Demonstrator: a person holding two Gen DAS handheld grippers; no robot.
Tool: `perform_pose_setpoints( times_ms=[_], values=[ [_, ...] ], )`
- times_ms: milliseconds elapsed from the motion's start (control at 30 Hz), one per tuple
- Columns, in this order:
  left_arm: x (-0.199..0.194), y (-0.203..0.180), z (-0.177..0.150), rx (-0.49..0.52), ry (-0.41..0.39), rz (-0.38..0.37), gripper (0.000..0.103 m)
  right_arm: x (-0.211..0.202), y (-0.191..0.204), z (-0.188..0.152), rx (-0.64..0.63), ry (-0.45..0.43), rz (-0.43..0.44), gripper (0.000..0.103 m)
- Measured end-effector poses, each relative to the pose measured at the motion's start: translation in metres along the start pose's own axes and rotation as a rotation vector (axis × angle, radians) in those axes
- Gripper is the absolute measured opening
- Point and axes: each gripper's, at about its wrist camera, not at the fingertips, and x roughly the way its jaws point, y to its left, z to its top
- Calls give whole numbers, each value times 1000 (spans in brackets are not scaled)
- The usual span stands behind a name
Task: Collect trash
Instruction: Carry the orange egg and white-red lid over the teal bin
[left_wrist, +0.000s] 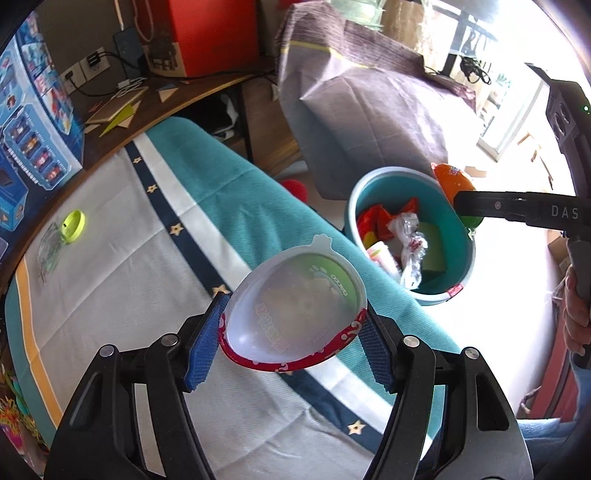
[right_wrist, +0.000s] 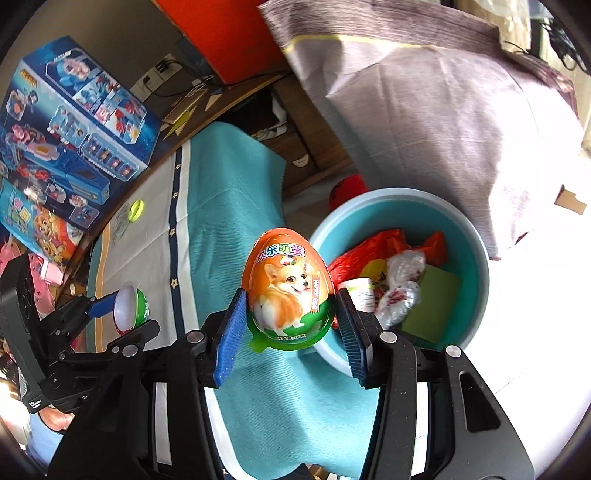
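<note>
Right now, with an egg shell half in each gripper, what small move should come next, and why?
Probably carry the right gripper a little further over the teal bin and let go. Its orange egg half hangs near the rim, not yet above the trash inside. The left gripper holds the white egg half over the bed, farther back.

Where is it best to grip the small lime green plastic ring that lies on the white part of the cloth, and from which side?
Probably across the outer rim of the lime green plastic ring, coming from above. It seems to lie nearly flat on the cloth, so its sides are low. One finger inside the hole and one outside should also work.
</note>
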Motion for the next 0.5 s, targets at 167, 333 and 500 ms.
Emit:
perform_pose_setpoints(
  times_ms=[167,333,500],
  values=[
    [9,-29,8,27,14,-20,69,-15,-33,-6,47,-21,-7,47],
    [21,-57,17,64,20,-54,69,-26,-68,-12,99,-22,-25,47],
    [44,-91,29,86,37,-102,69,-34,-93,-15,130,-19,-51,47]
  ],
)
